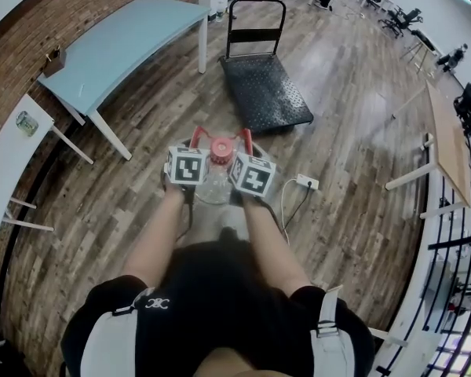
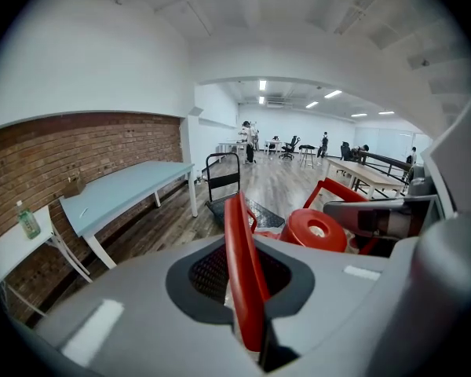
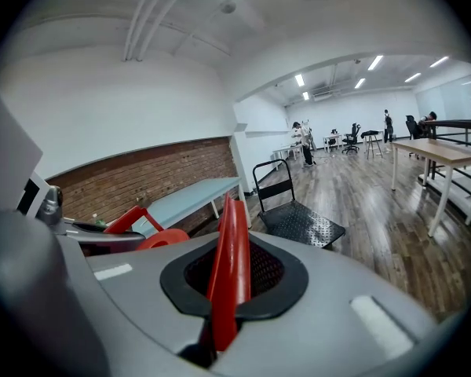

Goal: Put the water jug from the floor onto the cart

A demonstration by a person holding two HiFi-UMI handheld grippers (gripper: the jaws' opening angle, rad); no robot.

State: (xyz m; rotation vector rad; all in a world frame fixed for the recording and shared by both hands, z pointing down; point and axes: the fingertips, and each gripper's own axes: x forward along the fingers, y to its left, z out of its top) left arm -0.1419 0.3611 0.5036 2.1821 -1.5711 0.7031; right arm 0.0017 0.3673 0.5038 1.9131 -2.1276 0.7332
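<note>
- The person's dark torso [image 1: 212, 305] fills the bottom of the head view, with both bare forearms reaching forward and down.
- The left hand-held gripper [image 1: 195, 135] and the right hand-held gripper [image 1: 246, 137] sit side by side, their marker cubes [image 1: 187, 166] almost touching.
- In its own view, the red jaws of the left hand-held gripper [image 2: 236, 208] are pressed together, with nothing visible between them.
- The jaws of the right hand-held gripper [image 3: 229, 209] are likewise pressed together into one red blade.
- The jug [image 1: 213, 182] stands upright between the two grippers, its red cap [image 1: 221, 147] showing between the cubes. The cap [image 2: 314, 230] lies just right of the left jaws.
- I cannot tell whether the jug rests on the floor [image 1: 353, 116] or hangs clear of it.
- A white power strip [image 1: 307, 182] lies on the floor just right of the grippers.
- The cart [image 1: 265, 93] stands just beyond the jug, its deck bare and its handle at the far end.
- A blue desk [image 1: 118, 45] stands to the left by the brick wall.
- A wooden desk [image 1: 451, 144] stands at the far right.
</note>
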